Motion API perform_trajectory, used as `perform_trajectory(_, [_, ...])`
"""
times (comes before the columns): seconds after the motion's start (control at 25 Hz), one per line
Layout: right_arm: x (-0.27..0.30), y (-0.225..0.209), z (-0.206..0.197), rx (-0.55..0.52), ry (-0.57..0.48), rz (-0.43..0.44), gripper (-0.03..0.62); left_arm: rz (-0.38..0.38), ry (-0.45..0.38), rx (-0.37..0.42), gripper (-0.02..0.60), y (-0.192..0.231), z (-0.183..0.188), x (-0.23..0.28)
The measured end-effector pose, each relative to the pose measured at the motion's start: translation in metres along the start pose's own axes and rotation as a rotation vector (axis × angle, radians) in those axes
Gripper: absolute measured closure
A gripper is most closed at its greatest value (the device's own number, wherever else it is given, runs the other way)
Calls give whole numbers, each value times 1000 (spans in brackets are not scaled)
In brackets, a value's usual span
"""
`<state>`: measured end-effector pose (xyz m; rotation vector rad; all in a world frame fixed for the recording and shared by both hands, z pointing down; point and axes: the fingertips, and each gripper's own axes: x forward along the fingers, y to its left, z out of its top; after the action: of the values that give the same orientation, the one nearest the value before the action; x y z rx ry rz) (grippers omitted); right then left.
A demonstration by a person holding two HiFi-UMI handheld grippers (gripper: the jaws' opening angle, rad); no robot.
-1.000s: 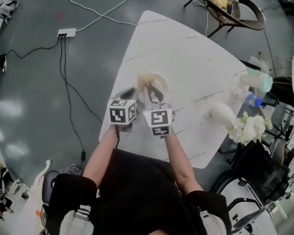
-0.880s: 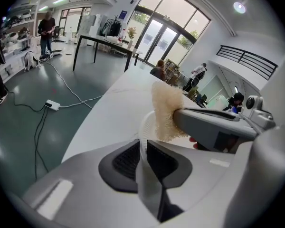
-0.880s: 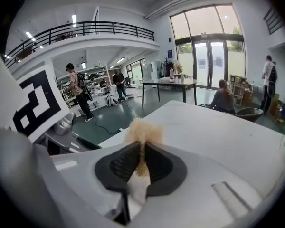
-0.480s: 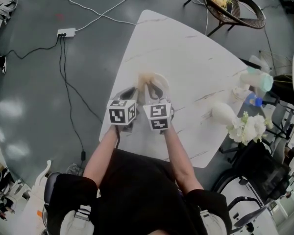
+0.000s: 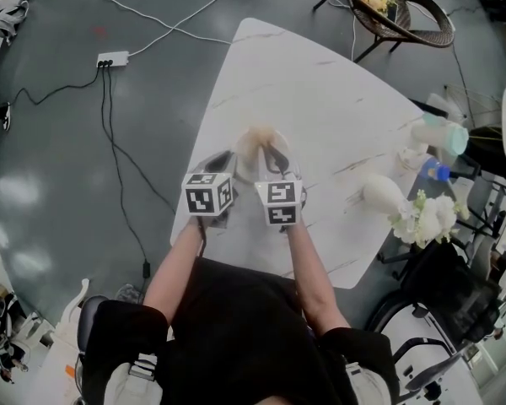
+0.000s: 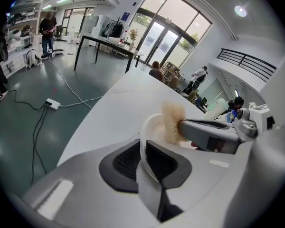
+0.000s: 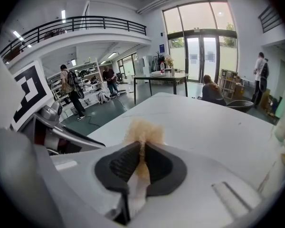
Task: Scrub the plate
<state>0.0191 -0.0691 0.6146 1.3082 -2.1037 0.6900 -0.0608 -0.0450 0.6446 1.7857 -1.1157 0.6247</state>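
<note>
A small white plate (image 5: pixel 271 160) is held on edge above the white table (image 5: pixel 320 91), near its front corner. My left gripper (image 5: pixel 228 162) is shut on the plate's near rim; in the left gripper view the rim (image 6: pixel 147 136) stands between the ribbed pads. My right gripper (image 5: pixel 266 153) is shut on a fuzzy tan scrubber (image 5: pixel 255 139), which presses against the plate's upper face. In the right gripper view the scrubber (image 7: pixel 142 131) sticks out past the pads. In the left gripper view the scrubber (image 6: pixel 174 122) is blurred against the plate, with a right finger (image 6: pixel 211 136) behind it.
A white vase (image 5: pixel 384 196) with pale flowers (image 5: pixel 430 219) stands at the table's right edge, beside a pump bottle (image 5: pixel 443 135). A wicker chair (image 5: pixel 398 11) sits beyond the far corner. A power strip (image 5: pixel 113 57) and cables lie on the grey floor to the left.
My right gripper has shifted slightly back and forth, moving the scrubber over the plate. The left gripper and the plate have stayed almost still.
</note>
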Motion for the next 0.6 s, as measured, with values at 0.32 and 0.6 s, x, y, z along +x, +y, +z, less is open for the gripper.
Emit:
perform_trajectory(0.32, [-10, -19, -8, 13, 12, -33, 559, -2, -8, -6, 535, 0, 0, 2])
perform_trajectory(0.6, [-20, -34, -12, 13, 12, -62, 559, -4, -9, -2, 535, -2, 1, 2])
